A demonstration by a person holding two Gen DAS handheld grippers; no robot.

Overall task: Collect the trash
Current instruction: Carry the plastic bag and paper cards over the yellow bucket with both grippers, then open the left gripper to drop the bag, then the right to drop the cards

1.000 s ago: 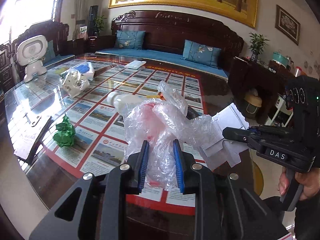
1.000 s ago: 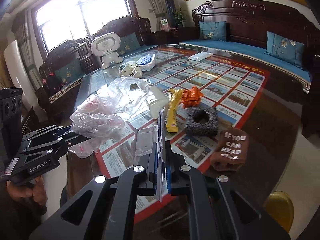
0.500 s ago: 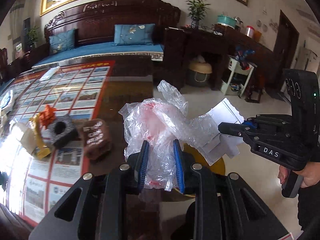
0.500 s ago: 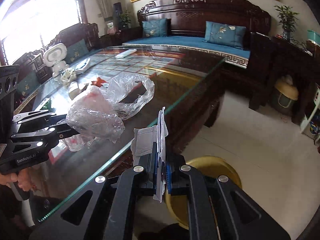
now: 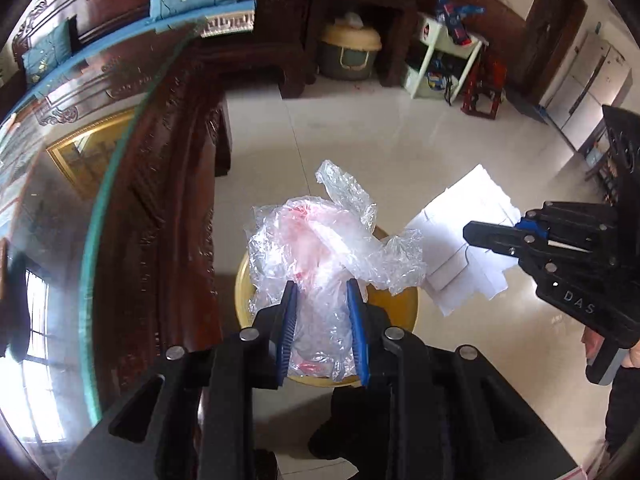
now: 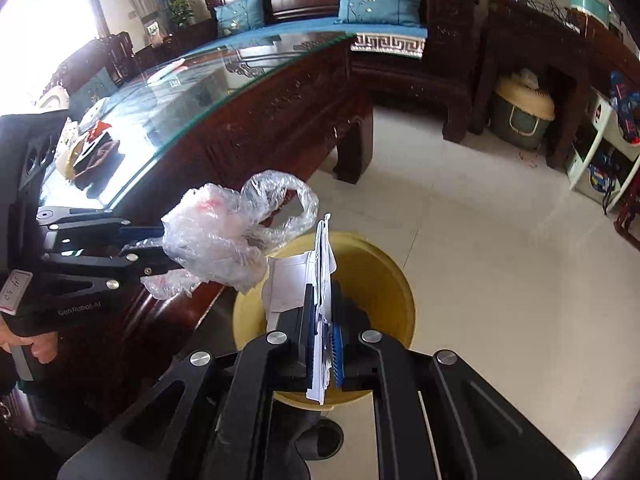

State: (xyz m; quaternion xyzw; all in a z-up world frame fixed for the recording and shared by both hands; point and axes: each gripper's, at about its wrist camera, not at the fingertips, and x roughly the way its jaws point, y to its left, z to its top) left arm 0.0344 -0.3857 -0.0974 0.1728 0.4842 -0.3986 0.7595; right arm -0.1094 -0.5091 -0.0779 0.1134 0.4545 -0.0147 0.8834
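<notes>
Pale floor tiles now lie beneath both grippers, where a second ago it was the glass table [image 5: 120, 184]. Left gripper [image 5: 322, 320] pinches the crumpled plastic bag [image 5: 320, 248] and right gripper [image 6: 322, 340] clamps folded paper [image 6: 320, 280], both hanging over the yellow bin [image 6: 372, 276] near the table's edge, so releasing likely comes next.

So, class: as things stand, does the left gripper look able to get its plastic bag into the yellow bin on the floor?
Probably yes. The left gripper, shut on the crumpled plastic bag, hangs over the yellow bin, whose mouth is open. Nothing lies between them; the right gripper with its paper is alongside.
</notes>
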